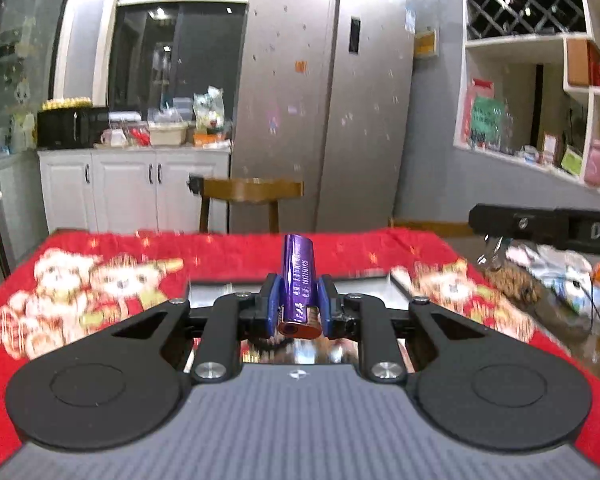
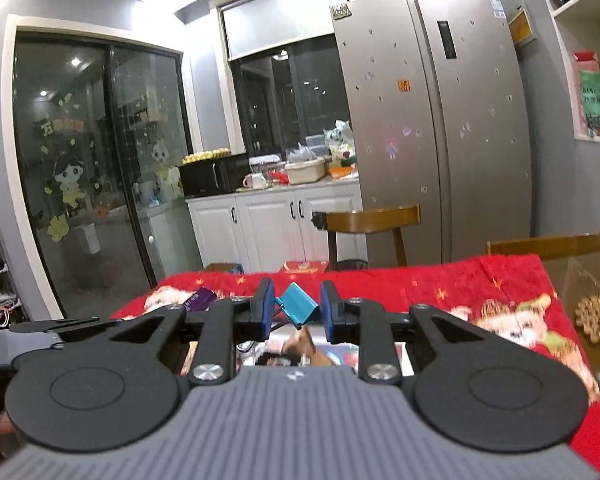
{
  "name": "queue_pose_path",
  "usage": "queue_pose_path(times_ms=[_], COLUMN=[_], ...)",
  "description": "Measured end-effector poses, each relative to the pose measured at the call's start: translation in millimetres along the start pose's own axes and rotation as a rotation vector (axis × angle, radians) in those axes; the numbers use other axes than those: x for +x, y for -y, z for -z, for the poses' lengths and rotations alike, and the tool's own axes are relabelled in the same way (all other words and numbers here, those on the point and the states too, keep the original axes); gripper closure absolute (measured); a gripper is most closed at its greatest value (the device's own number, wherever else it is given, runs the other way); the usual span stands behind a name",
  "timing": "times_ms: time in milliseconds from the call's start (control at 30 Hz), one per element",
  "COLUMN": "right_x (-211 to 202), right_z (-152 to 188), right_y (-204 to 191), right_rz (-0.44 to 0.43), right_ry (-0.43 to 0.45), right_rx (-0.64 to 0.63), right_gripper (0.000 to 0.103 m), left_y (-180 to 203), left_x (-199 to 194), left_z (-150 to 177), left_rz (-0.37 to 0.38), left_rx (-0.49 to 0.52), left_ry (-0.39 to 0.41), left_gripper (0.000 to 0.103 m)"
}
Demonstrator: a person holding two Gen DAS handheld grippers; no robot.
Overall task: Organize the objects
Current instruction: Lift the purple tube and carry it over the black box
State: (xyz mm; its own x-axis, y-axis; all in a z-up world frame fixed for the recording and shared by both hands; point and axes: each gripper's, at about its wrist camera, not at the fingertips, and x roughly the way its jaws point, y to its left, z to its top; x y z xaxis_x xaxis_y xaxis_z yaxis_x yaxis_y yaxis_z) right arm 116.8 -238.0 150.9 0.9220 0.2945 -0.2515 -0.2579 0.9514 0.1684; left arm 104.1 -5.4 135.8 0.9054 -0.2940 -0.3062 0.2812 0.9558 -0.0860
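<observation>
My left gripper (image 1: 298,304) clamps a purple battery (image 1: 298,280) between its blue pads, the cell standing nearly upright with its orange end toward me. My right gripper (image 2: 296,308) pinches a teal binder clip (image 2: 298,307), skewed between the jaws. Both hang above the red tablecloth (image 1: 228,252). I judge steady pressure matters most: the battery is slick and round, the clip could twist free.

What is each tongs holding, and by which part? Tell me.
The left tongs grip a purple battery around its lower half, near the orange end. The right tongs pinch a teal binder clip by its body.
</observation>
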Motion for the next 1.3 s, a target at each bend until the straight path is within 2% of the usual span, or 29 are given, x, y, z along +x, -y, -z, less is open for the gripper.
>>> queue_pose_path(times_ms=[300,467,600,867,933,1033,1100,1300], right_x=[37.1,54.7,66.1,83.9,92.7,107.3,117.7,154.9], right_z=[-32.2,-40.5,-46.3,-52.0,-49.3,-42.0,-35.2,-13.6], right_y=[18.3,29.0,39.4,65.9,73.0,82.5,88.0,101.9], right_rz=[-0.021,-0.035,-0.049,-0.075,-0.063,-0.037,-0.008,0.048], right_ry=[0.025,0.032,0.052,0.089,0.07,0.028,-0.004,-0.115], right_rx=[0.022,0.032,0.044,0.105,0.112,0.121,0.121,0.145], right_gripper=[0.076,0.076,0.076,0.075,0.075,0.075,0.075,0.075], left_y=[4.5,9.1,16.8,27.6,27.5,22.3,23.8,10.5], left_x=[28.3,51.8,73.5,119.8,131.8,147.9,160.4,198.6], left_z=[-55.6,-78.4,-86.7,-93.6,-93.5,-87.5,-82.6,-62.8], left_rz=[-0.064,-0.069,-0.069,-0.024,-0.006,0.071,0.064,0.124], left_rx=[-0.029,-0.035,-0.037,-0.075,-0.083,-0.102,-0.061,-0.099], left_ry=[0.082,0.104,0.108,0.087,0.082,0.071,0.041,-0.065], left_gripper=[0.079,0.079,0.079,0.079,0.079,0.079,0.079,0.079])
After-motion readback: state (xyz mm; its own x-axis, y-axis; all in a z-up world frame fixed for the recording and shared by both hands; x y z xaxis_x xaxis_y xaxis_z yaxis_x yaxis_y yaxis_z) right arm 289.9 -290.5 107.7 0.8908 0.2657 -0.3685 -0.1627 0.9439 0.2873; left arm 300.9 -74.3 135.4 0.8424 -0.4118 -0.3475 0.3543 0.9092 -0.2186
